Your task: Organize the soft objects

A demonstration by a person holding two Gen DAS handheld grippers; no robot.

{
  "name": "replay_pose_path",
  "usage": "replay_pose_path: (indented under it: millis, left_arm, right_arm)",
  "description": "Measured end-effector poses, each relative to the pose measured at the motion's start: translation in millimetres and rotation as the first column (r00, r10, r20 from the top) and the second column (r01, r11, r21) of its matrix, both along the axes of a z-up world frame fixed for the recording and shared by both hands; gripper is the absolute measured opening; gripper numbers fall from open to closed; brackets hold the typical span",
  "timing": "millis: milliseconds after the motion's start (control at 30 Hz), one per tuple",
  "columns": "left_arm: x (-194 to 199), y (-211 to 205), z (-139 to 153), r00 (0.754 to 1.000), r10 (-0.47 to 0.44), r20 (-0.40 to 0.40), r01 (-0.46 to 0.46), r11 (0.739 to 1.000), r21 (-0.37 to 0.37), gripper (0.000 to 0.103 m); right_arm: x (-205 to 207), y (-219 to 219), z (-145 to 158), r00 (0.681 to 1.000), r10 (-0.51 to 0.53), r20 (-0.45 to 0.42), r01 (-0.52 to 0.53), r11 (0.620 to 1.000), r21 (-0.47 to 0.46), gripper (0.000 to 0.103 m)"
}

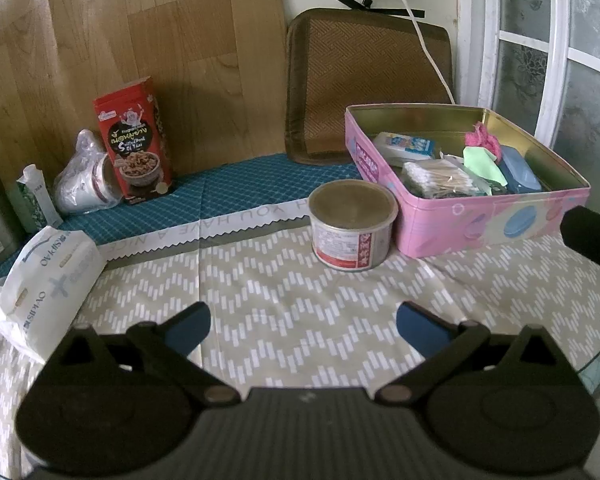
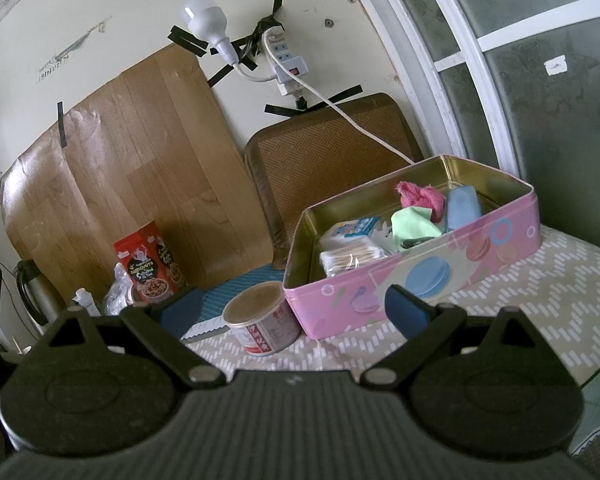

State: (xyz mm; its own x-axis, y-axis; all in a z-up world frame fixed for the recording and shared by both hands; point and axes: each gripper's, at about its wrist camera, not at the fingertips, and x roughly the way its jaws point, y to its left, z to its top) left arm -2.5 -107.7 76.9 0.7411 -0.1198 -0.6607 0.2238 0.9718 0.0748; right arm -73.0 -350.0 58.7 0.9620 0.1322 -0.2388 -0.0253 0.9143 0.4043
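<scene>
- Left gripper [image 1: 302, 326]: fingers spread wide, holding nothing, low over the patterned cloth [image 1: 284, 312] on the desk.
- Right gripper [image 2: 294, 312]: fingers likewise released and empty, raised, aimed at the tin's near wall.
- Tin [image 1: 480, 226]: pink, lidless, at 2 o'clock in the left view. Already filled with cotton swabs [image 1: 436, 178], green cloth [image 1: 482, 162], pink cloth [image 1: 484, 138], blue case [image 1: 518, 172], small white-and-blue pack [image 1: 406, 146].
- Tissue pack [image 1: 46, 280]: white, soft, at 9 o'clock in the left view, hanging partly past the cloth's edge. Judged the likeliest item left to sort.
- Can [image 1: 352, 224]: round, just beside the tin at its left corner, apparently touching or nearly so.
- Snack box [image 1: 134, 140]: upright at 11 o'clock, bagged cup [image 1: 86, 184] beside it.
- Risk, tissue pack: soft wrap likely to buckle or slide out of a shallow pinch; a nudge from the fingers could push it further off the edge.
- Risk, can: on the path from pack to tin; a low carry could knock or roll it.
- Risk, tin: crowded; a bulky pack may sit atop the swabs and tip over the rim, or drag the cloths out on withdrawal.
- Risk, tin wall: right fingers near it; a forward bump could shove the light tin across the slippery cloth.
- Risk, snack box: tall and narrow, easily toppled by a wide swing.
</scene>
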Motion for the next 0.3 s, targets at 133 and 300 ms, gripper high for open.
replay_pose_path:
  millis: [133,300]
  left_arm:
    - [0.5,0.2,0.4,1.0,0.001,0.001,-0.001,1.0,-0.001,0.103]
    - [-1.2,3.3,2.2,0.999,-0.028,0.018,0.029,0.999,-0.028,0.103]
  right_arm:
    - [-0.2,0.4,0.0,1.0,0.001,0.001,-0.001,1.0,-0.001,0.099]
    - [1.0,1.5,-1.6,1.0,0.008,0.0,-0.008,1.0,-0.009,0.099]
